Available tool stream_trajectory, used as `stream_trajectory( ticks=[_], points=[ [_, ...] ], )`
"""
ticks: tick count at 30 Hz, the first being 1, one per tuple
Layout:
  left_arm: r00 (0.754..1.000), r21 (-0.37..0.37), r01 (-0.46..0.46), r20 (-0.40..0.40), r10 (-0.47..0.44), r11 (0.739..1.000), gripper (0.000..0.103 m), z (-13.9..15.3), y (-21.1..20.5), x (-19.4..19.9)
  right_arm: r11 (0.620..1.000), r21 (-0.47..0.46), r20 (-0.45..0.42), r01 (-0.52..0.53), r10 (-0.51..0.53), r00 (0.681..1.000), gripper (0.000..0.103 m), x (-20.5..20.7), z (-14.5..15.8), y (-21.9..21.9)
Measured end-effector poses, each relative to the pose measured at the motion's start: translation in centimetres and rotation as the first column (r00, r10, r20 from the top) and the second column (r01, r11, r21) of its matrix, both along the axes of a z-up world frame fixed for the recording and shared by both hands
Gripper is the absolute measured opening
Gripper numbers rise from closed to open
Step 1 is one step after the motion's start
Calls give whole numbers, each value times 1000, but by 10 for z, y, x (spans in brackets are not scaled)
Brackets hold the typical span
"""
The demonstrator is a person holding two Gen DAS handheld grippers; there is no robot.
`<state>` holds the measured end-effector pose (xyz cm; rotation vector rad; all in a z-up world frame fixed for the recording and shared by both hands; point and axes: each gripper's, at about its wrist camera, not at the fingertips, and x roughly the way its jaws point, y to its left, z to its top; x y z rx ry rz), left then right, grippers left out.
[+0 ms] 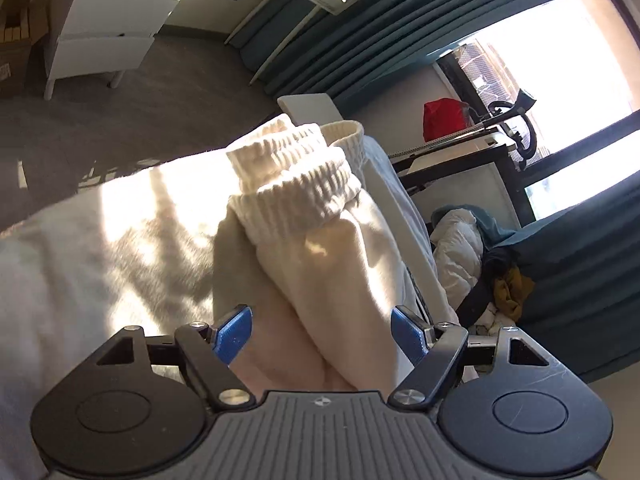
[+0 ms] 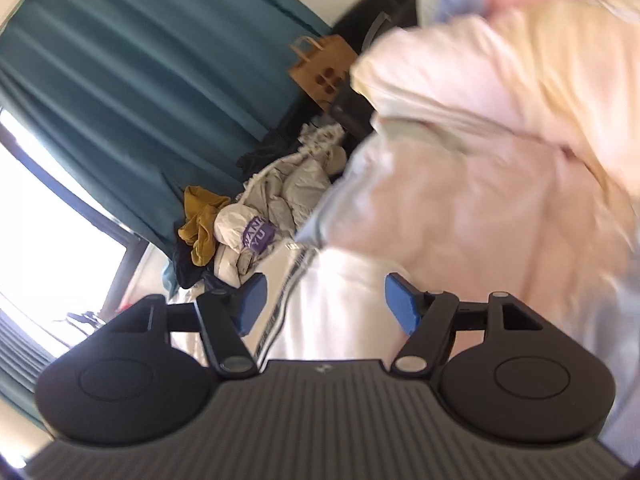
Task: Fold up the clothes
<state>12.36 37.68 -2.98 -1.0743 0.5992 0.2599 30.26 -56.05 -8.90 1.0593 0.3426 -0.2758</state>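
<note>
Both hand-held grippers, left and right, are standing spread, pinching nothing; the cream ribbed-cuff fleece garment is lying loose and risks slumping unfolded.

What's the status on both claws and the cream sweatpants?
Left claw open, right claw open. Cream sweatpants lie between both, unpinched. Laundry pile behind, not blocking.

L gripper, black linkage arms w/ blue ribbed plastic pads: jaws spread wide, pads apart and pressing on nothing, body tipped downward. R gripper, same black build w/ blue pads: jaws also wide apart, nothing clamped, pitched slightly down; that view is motion-blurred.
</note>
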Motion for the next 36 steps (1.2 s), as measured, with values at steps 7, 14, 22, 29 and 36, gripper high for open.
stream_trajectory(
  ticks=[7, 14, 22, 29, 36],
  points=[
    [999, -48, -41, 10, 41, 998, 75, -32, -3, 23, 993, 63, 2, -96, 96, 995, 69, 15, -37, 16],
    [995, 14, -100, 9, 100, 995, 57, -37, 4, 93, 995, -26, 16, -96, 96, 995, 68, 69, -59, 38],
    [992, 58, -126, 7, 126, 990, 11, 3, 7, 97, 991, -133, 22, -5, 8, 1000, 13, 68, -36, 49],
    [990, 90, -104, 100, 95, 991, 9, 80, 9, 55, 990, -141, 46, -5, 11, 999, 12, 23, 13, 51],
    [995, 60, -88, 57, 85, 994, 9, 97, 24, -36, 997, -80, 64, 14, -9, 998, 12, -52, 42, 56]
  ],
)
